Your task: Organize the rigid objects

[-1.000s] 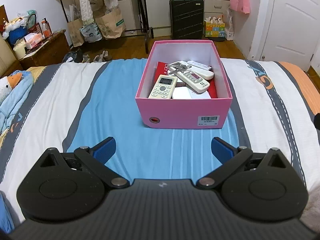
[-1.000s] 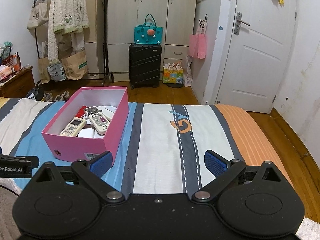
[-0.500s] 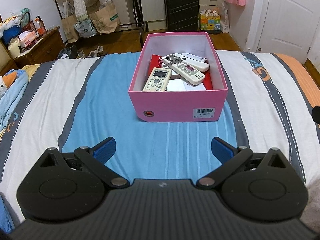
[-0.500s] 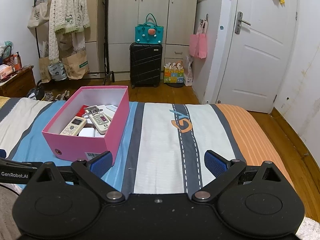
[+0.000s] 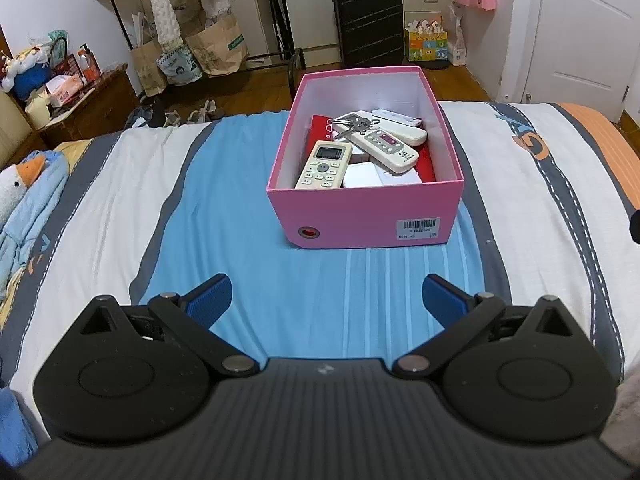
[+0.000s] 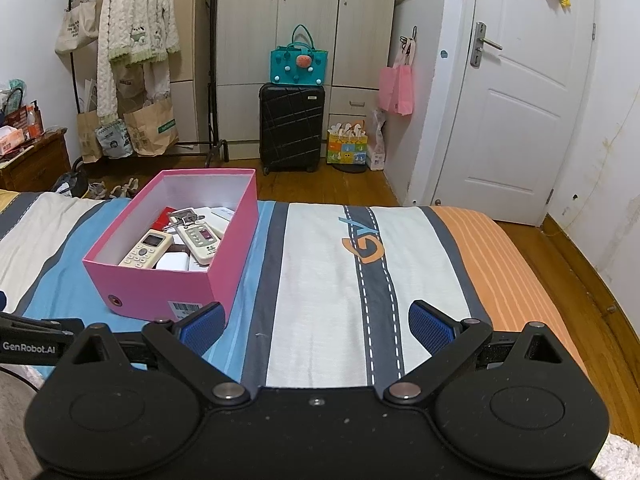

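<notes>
Pink box (image 5: 366,216) sat on bed (image 5: 240,264), holding remotes (image 5: 325,165), keys (image 5: 356,125). Left claw (image 5: 326,300) spread wide, empty; right claw (image 6: 316,326) likewise. Advice: approach from above, pinch one remote across narrow sides.

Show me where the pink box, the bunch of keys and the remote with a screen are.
pink box (image 5: 352,216): left wrist view, front wall.
bunch of keys (image 5: 356,123): left wrist view, key blades.
remote with a screen (image 5: 325,164): left wrist view, keypad.
</notes>
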{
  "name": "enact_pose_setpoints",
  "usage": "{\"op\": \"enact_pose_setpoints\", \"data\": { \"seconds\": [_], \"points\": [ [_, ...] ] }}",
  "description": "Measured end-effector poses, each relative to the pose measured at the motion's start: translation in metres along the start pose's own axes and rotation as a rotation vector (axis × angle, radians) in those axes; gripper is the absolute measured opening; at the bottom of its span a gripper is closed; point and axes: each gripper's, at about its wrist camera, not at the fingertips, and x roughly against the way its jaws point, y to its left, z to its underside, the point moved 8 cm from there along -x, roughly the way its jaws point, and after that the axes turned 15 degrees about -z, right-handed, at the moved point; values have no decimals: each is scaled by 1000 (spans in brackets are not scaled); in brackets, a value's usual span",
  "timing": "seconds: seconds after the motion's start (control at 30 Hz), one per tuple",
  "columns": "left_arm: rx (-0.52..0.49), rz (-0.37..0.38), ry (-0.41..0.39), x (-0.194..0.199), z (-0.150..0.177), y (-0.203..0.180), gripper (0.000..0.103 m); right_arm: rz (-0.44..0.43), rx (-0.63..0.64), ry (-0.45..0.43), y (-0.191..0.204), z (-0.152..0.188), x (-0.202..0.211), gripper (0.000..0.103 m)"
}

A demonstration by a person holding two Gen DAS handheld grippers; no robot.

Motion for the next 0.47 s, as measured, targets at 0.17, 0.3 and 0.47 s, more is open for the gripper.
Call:
{"op": "enact_pose_setpoints", "data": {
  "seconds": [0.17,0.3,0.47],
  "points": [
    [-8,3,-9,2,-1,-1,103,4,-1,2,-1,1,-1,100],
    [-11,-5,-13,3,-2,-1,103,3,-3,4,-1,1,-1,100],
    [-10,2,-16,6,-2,-1,103,-2,-12,10,0,3,-3,100]
  ]
}}
